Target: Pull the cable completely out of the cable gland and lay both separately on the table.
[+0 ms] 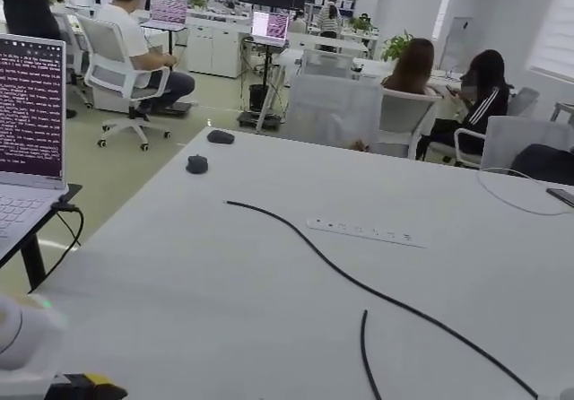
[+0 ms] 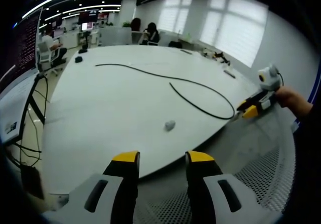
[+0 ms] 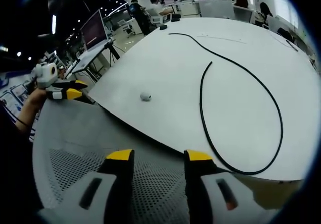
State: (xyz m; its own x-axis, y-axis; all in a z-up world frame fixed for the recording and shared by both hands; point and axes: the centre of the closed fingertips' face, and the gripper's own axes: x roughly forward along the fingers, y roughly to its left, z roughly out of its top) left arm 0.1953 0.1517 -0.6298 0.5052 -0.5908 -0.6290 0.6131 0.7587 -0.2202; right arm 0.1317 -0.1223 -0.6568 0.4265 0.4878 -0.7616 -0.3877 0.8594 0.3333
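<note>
Both jaws of the left gripper (image 2: 161, 158) stand apart, holding nothing, just off the worktop's (image 2: 100, 113) near edge. At its twelve o'clock the small grey cable gland (image 2: 170, 125) lies alone. At one o'clock the black cable (image 2: 198, 103) curls separately across the surface. The right gripper (image 3: 159, 156) hovers off the edge, likewise parted and empty.

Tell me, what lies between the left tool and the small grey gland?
Nothing but bare white table lies between the left tool and the gland, as the left gripper view shows.
</note>
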